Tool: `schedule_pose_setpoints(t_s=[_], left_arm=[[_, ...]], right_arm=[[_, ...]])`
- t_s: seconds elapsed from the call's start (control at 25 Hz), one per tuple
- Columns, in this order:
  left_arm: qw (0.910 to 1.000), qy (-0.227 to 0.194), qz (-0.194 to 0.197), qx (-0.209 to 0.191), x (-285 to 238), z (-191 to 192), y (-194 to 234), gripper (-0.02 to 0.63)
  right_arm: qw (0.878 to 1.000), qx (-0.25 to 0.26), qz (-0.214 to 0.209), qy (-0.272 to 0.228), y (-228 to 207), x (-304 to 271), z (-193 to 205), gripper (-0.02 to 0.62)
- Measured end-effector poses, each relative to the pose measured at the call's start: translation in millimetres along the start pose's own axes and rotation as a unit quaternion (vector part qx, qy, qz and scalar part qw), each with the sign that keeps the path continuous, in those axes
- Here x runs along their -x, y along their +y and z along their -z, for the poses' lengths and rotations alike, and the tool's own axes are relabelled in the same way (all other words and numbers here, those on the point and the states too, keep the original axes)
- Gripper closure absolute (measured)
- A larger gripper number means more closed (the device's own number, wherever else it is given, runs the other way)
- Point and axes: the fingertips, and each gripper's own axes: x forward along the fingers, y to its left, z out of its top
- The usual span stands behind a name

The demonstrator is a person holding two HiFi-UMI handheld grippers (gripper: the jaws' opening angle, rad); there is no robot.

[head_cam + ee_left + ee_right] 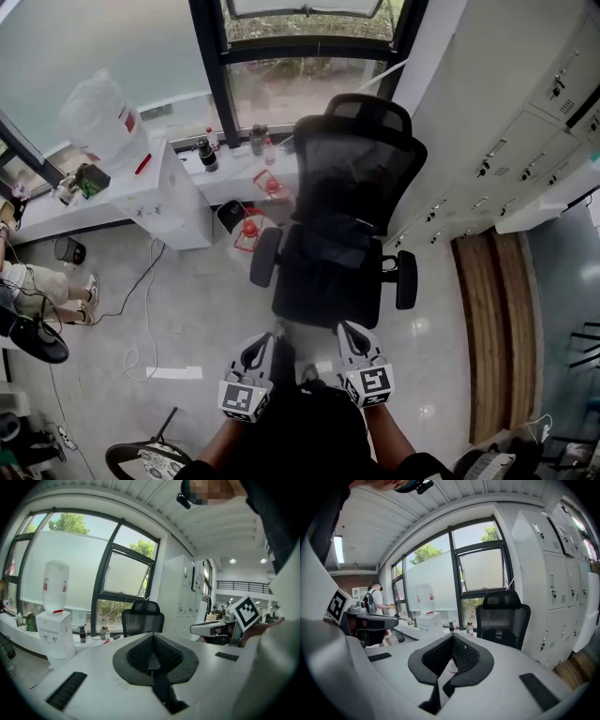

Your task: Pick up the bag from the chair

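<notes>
Floor tiles (pixel 197 300), pale and glossy, run to a dark-framed window (pixel 300 89) at the far side of an office. A white water dispenser (pixel 155 187) stands at the left of the window, and a few bottles (pixel 206 155) sit on the low white sill (pixel 220 187) next to it. Two clear jugs with red caps (pixel 248 232) rest on the floor just left of the chair. White lockers (pixel 525 141) line the right wall.

A black mesh office chair (pixel 352 159) stands in front of the window, facing the near side. The bag (pixel 330 239) lies on its seat, against the backrest. It is a dark, soft shape, hard to tell from the black upholstery around it; no strap or handle can be made out.

At the near edge of the head view, the left gripper (pixel 272 336) and the right gripper (pixel 347 333) are held side by side and point toward the chair, just short of the seat's front edge. Each gripper's own view shows its ribbed black pads closed together with nothing between them, and the chair well beyond the tips.
</notes>
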Motion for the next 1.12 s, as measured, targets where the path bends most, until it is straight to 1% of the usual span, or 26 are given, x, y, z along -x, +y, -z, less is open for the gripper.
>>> schedule_pose_setpoints(t_s=[0.16, 0.32, 0.48, 0.6, 0.72, 0.84, 0.96, 1.12], left_arm=[[0.9994, -0.004, 0.035, -0.003, -52.0, -20.3, 26.7, 0.607], [0.9975, -0.008, 0.068, -0.018, -96.4, -49.1, 49.6, 0.607], [0.9952, -0.004, 0.093, -0.030, -133.4, -49.5, 62.5, 0.607], [0.9951, 0.007, 0.095, -0.026, -159.8, -46.6, 65.1, 0.607], [0.9954, 0.020, 0.091, -0.018, -191.0, -41.5, 61.6, 0.607], [0.9954, 0.035, 0.088, -0.012, -220.1, -37.0, 59.9, 0.607], [0.9939, 0.060, 0.090, -0.018, -250.5, -17.6, 58.7, 0.607], [0.9913, 0.107, 0.076, -0.009, -292.8, 13.4, 55.8, 0.607]], right_arm=[[0.999, -0.021, 0.033, 0.016, -20.2, -37.5, -6.4, 0.595], [0.997, -0.029, 0.071, 0.025, -43.3, -66.7, -19.5, 0.595], [0.993, -0.049, 0.105, 0.032, -71.1, -87.9, -16.6, 0.594], [0.990, -0.067, 0.121, 0.038, -97.6, -99.8, -13.6, 0.594], [0.988, -0.078, 0.126, 0.045, -128.5, -111.8, -8.5, 0.594], [0.988, -0.084, 0.112, 0.058, -151.4, -129.9, 2.7, 0.594], [0.988, -0.092, 0.096, 0.074, -172.2, -148.5, 16.4, 0.594], [0.984, -0.116, 0.096, 0.093, -207.7, -169.7, 35.4, 0.594]])
